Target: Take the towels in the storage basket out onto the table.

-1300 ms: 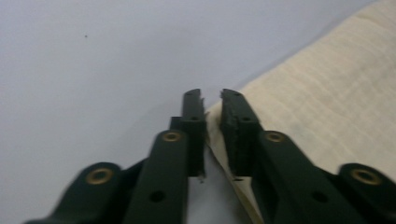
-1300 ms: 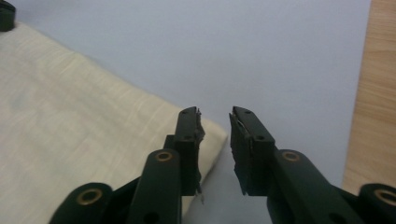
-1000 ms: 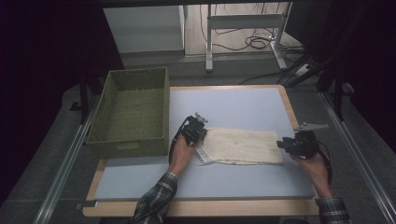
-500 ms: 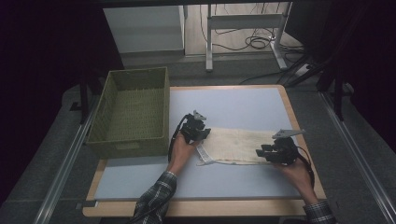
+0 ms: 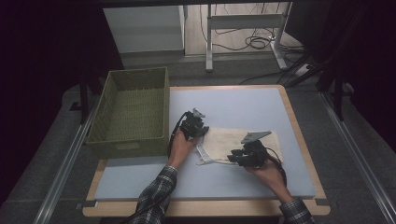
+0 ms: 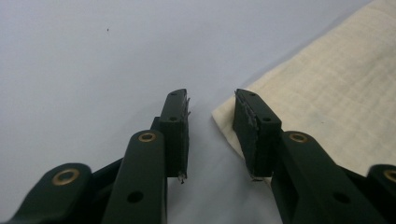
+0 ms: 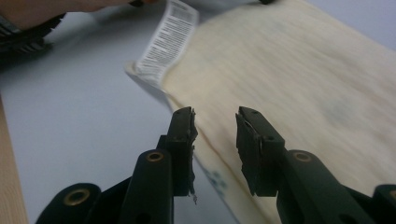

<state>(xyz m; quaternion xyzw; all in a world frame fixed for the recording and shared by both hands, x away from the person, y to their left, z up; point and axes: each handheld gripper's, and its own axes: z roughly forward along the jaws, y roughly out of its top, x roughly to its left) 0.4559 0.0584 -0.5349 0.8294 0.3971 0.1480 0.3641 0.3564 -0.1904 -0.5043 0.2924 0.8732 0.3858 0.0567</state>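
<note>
A cream cloth lies flat on the table mat, with a white barcode label at its near left corner. My left gripper rests at the cloth's far left corner. Its jaws have just been opening and now stand open, with bare mat between them and the cloth corner under the right jaw. My right gripper sits at the cloth's near edge. Its jaws have just been closing a little but remain open, straddling that edge of the cloth near the label without pressing it.
An empty green woven basket stands at the table's left. The blue-grey mat has free room behind and in front of the cloth. A wooden table edge runs along the right. White table legs and cables lie on the floor beyond.
My right gripper has slid left along the cloth's near edge, from its right end to near the label. The left hand has barely moved. The cloth lies as before.
</note>
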